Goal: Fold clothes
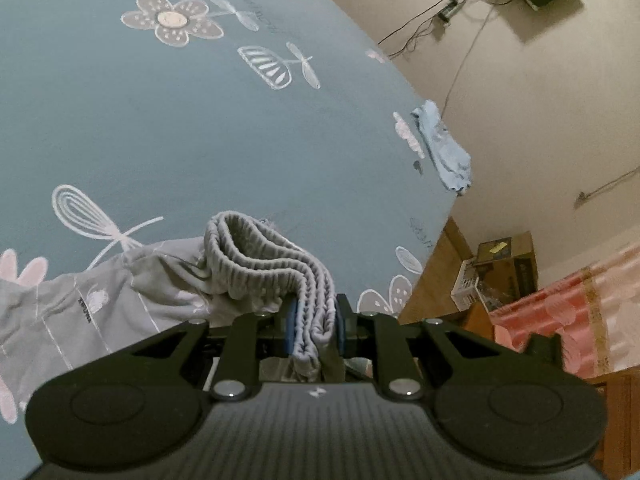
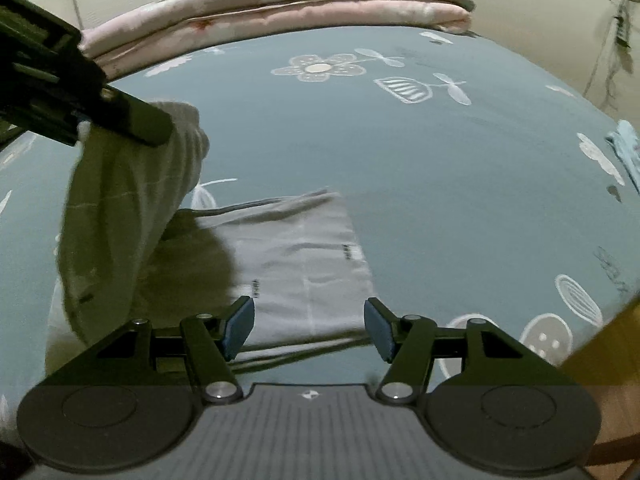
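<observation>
The grey shorts (image 2: 304,264) lie on the bed (image 2: 440,168) in the lower middle of the right wrist view, with one end lifted: their ribbed elastic waistband (image 1: 260,256) is bunched into several layers and pinched in the left gripper (image 1: 314,328), whose jaws are nearly closed on it. In the right wrist view that raised part hangs as a shadowed drape at centre left under the left gripper, seen there as a dark bar in the upper left. The flat part runs lengthwise from lower left toward the upper right of that frame, its straight hem edge facing right; the waistband end points up and to the left. The right gripper (image 2: 310,328) hovers above the near edge of the shorts in the lower middle, jaws about half open with nothing between them. The likely trouble is the thick waistband bundle: a layer could slip from the pinch and spoil the fold line. With no second hold on the cloth, the flat half may drag and wrinkle as the raised end travels. A light-blue garment (image 1: 444,148) lies at the bed's right edge, and folded pink quilts (image 2: 280,4) lie along the top.
</observation>
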`<state>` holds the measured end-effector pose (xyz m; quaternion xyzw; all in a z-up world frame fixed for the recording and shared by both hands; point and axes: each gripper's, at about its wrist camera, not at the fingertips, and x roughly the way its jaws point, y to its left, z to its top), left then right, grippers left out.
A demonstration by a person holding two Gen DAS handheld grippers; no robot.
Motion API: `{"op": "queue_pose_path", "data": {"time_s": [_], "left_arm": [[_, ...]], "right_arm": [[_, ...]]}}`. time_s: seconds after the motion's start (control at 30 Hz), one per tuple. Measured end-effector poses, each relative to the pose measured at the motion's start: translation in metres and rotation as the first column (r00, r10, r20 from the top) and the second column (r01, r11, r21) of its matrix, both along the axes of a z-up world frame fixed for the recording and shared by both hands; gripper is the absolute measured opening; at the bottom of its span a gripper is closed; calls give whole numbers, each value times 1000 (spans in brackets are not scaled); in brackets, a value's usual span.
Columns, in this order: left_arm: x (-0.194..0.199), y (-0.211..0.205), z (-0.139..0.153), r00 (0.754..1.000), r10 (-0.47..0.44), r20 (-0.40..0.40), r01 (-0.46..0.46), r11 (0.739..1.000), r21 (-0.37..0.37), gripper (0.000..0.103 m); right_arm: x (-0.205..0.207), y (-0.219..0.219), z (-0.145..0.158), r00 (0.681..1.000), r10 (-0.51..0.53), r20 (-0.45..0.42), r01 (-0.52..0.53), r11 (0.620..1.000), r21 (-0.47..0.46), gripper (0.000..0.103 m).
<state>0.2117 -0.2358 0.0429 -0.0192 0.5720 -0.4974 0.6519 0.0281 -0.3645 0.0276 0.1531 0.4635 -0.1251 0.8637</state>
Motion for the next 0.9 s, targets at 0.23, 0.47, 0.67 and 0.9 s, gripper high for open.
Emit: {"op": "queue_pose_path", "data": {"time_s": [0.23, 0.47, 0.67, 0.9], "left_arm": [[5, -48, -31, 999, -35, -10, 36, 998, 51, 17], [0, -77, -59, 997, -83, -6, 83, 989, 119, 17], [-8, -92, -68, 994, -113, 5, 111, 984, 139, 18], [-5, -100, -84, 996, -86, -15, 87, 984, 154, 21]], "right_arm": [[-12, -13, 0, 998, -59, -21, 58, 998, -12, 66], [-15, -21, -4, 995, -92, -48, 90, 995, -31, 66], [-16, -26, -10, 991, -112, -67, 110, 993, -30, 66], [-19, -25, -11, 990, -114, -80, 112, 993, -30, 66]]}}
